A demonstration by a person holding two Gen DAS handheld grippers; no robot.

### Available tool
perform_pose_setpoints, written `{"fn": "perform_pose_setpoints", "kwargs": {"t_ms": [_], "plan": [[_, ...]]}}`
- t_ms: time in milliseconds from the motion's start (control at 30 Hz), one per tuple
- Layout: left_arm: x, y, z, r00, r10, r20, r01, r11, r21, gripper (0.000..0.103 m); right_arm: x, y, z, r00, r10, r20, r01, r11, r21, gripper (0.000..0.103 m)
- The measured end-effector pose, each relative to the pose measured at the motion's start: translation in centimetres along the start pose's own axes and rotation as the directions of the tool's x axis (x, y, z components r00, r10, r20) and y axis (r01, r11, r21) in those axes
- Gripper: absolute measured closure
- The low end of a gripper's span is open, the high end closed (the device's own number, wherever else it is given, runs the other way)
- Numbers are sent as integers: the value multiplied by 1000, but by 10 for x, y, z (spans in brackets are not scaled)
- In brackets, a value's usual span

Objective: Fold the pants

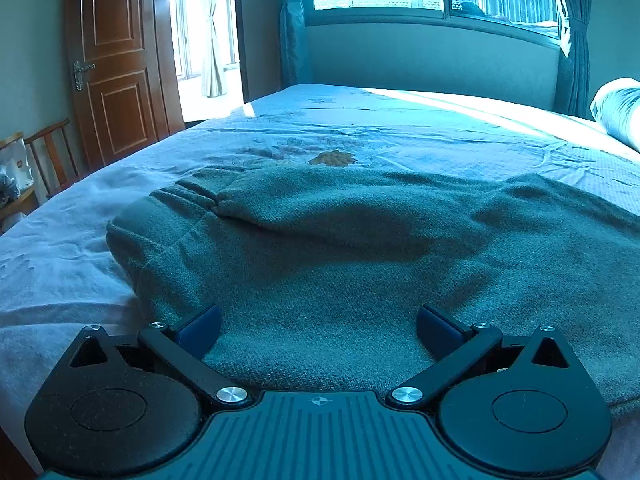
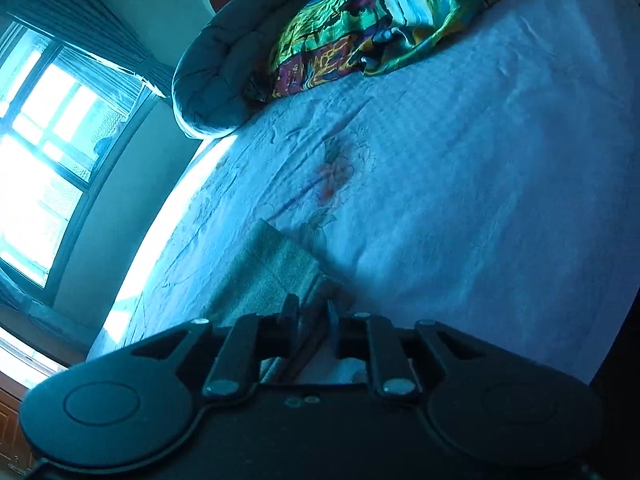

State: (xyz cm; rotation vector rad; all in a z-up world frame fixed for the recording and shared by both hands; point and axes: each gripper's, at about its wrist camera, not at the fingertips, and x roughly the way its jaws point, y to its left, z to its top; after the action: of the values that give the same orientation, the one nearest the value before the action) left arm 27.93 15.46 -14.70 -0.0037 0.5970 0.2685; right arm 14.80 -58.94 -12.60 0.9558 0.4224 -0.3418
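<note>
Pants (image 1: 320, 248) of thick green knit lie spread across the near edge of the bed (image 1: 400, 120), elastic waistband toward its left side. The left gripper (image 1: 319, 326) rests low over the cloth with jaws spread wide and nothing between them. The right gripper (image 2: 308, 312) has its jaws drawn close together, pinching a folded edge of the pants. A colourful quilt (image 2: 360, 12) and a pillow (image 2: 216, 80) sit at the bed's far corner, well apart. To fold cleanly, the left gripper should probably bite the near hem squarely, matching the right one's height, so both edges lift evenly without bunching.
</note>
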Motion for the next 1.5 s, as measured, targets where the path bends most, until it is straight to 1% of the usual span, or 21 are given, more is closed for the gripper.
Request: {"fn": "perform_pose_setpoints", "kwargs": {"t_ms": [33, 200, 267, 367, 433, 467, 533, 633, 700, 733, 800, 833, 900, 1033, 1067, 1100, 1133, 1167, 1333, 1400, 1500], "plan": [[0, 0, 0, 1000, 0, -1, 0, 1000, 1, 0, -4, -2, -2, 1000, 13, 5, -13, 1000, 11, 74], [-14, -8, 12, 1000, 12, -6, -12, 1000, -26, 0, 19, -8, -6, 994, 88, -62, -85, 995, 52, 73], [-33, -18, 16, 997, -44, 55, 48, 997, -63, 0, 30, -4, -9, 995, 74, -68, -74, 997, 3, 92], [-49, -54, 15, 986, -157, 52, 157, 988, -7, 0, 30, -4, -10, 996, 76, -49, -76, 997, 19, 94], [-45, -82, 6, 979, -203, -10, 204, 977, 62, 0, 29, -9, -13, 995, 88, -45, -87, 996, 23, 95], [-36, -94, -1, 984, -170, -60, 175, 980, 99, 0, 29, -12, -14, 994, 97, -41, -96, 995, 19, 96], [-34, -99, -11, 988, -156, -17, 157, 980, 124, 0, 27, -16, -12, 994, 108, -35, -107, 994, 24, 97], [-36, -97, -5, 987, -153, -42, 157, 981, 112, 0, 25, -12, -12, 994, 102, -40, -102, 995, -5, 96], [-45, -101, 8, 989, -126, -71, 131, 990, 60, 0, 23, -8, -12, 994, 96, -45, -97, 995, -29, 95], [-59, -109, 14, 984, -175, -33, 175, 985, 9, 0, 22, -7, -13, 995, 94, -45, -95, 995, -37, 95], [-80, -148, 17, 958, -286, 1, 286, 957, 38, 0, 23, -8, -14, 994, 97, -41, -98, 995, -19, 95], [-84, -171, 16, 946, -324, -21, 324, 944, 57, 0, 23, -9, -15, 994, 99, -39, -99, 995, -12, 94], [-93, -220, 9, 905, -420, -66, 424, 904, 62, 0, 22, -10, -14, 994, 99, -38, -99, 995, -7, 94], [-112, -293, -14, 864, -489, -125, 497, 867, 41, 0, 22, -8, -13, 994, 102, -40, -102, 995, -12, 92], [-117, -307, -20, 862, -487, -139, 498, 865, 56, 0, 22, -9, -13, 994, 104, -41, -104, 994, -9, 92], [-121, -319, -25, 871, -469, -148, 485, 869, 103, 0, 23, -10, -13, 993, 109, -41, -109, 994, -4, 92], [-125, -328, -29, 889, -433, -146, 453, 879, 149, 0, 23, -11, -13, 993, 113, -42, -113, 994, -2, 92], [-126, -333, -30, 900, -412, -145, 433, 886, 165, 0, 23, -12, -13, 992, 115, -42, -115, 993, -4, 92], [-133, -334, -24, 909, -383, -166, 408, 898, 163, 0, 22, -9, -13, 993, 114, -38, -115, 993, -23, 89], [-141, -332, -21, 905, -395, -154, 416, 900, 132, 0, 22, -9, -13, 992, 118, -37, -119, 993, -23, 89], [-134, -341, -31, 914, -372, -161, 398, 899, 184, 0, 23, -11, -15, 992, 122, -40, -123, 992, -18, 89]]}}
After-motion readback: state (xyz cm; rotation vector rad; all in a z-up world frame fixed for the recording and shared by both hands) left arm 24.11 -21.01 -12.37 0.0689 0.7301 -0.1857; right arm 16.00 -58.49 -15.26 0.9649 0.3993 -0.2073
